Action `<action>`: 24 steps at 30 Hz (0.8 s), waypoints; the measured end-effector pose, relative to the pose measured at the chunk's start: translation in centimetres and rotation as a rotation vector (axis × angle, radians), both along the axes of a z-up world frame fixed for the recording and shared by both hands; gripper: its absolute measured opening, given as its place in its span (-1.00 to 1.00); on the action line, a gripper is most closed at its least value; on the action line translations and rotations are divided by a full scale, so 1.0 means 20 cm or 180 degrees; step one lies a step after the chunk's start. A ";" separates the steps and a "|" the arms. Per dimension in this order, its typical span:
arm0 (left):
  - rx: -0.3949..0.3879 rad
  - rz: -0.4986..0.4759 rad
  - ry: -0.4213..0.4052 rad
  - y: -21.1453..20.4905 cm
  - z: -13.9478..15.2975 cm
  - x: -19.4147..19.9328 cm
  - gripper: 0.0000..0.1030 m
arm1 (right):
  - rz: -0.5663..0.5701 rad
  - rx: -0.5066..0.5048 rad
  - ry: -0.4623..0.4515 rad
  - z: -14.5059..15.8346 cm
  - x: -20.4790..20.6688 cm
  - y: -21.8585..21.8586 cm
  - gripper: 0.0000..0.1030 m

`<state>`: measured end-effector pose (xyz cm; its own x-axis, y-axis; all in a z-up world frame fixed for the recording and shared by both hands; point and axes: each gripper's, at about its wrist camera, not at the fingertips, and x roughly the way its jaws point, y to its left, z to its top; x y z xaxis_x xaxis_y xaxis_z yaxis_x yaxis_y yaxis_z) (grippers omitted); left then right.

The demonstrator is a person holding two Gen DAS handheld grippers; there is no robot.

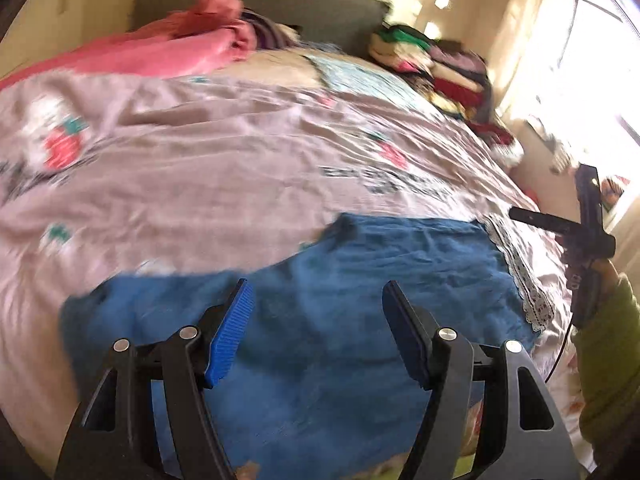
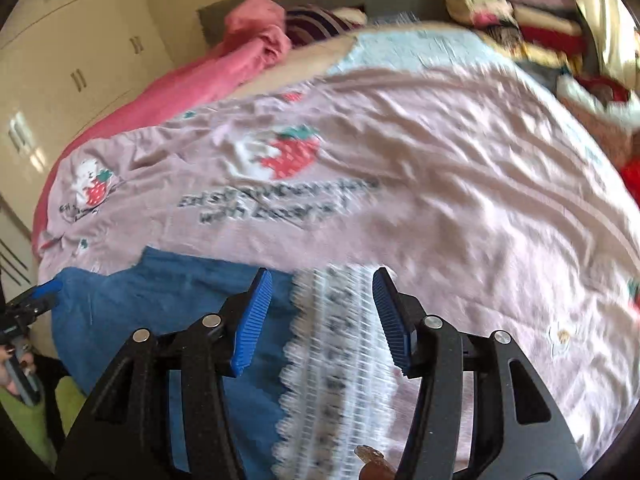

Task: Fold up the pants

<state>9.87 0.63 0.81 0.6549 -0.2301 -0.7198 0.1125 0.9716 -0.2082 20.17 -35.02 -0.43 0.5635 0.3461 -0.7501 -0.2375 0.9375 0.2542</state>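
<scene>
The blue pants (image 1: 400, 248) lie flat on the pink strawberry-print bedspread (image 1: 224, 168), near the bed's front edge. My left gripper (image 1: 317, 286) hovers just above them, open, with nothing between its blue pads. In the right wrist view the pants (image 2: 160, 300) fill the lower left. My right gripper (image 2: 321, 272) is open over a white lace-edged strip (image 2: 332, 360) beside the pants' right edge, holding nothing. The same strip (image 1: 524, 280) shows in the left wrist view, with the right gripper's black body (image 1: 588, 232) and a green sleeve (image 1: 608, 344) beyond it. The left gripper's blue fingertip (image 2: 48, 286) shows at the pants' far left edge.
A rolled pink quilt (image 1: 160, 52) lies along the head of the bed by the grey headboard (image 1: 304, 4). A pile of folded clothes (image 1: 440, 64) sits at the far right corner. Cream wardrobe doors (image 2: 72, 64) stand on the left, and a bright window (image 1: 592, 60) on the right.
</scene>
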 end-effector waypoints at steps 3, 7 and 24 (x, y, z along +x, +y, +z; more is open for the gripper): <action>-0.0007 -0.0264 0.0149 -0.15 -0.04 0.15 0.28 | 0.0008 0.0086 0.0095 -0.07 0.04 -0.03 -0.12; -0.0183 -0.0441 0.0447 -0.25 -0.14 0.32 0.35 | 0.0022 0.0204 0.0210 -0.15 0.11 -0.06 -0.12; 0.0147 -0.0306 0.0602 -0.29 -0.34 0.46 0.39 | 0.0122 0.0036 0.0138 -0.23 0.12 0.00 -0.70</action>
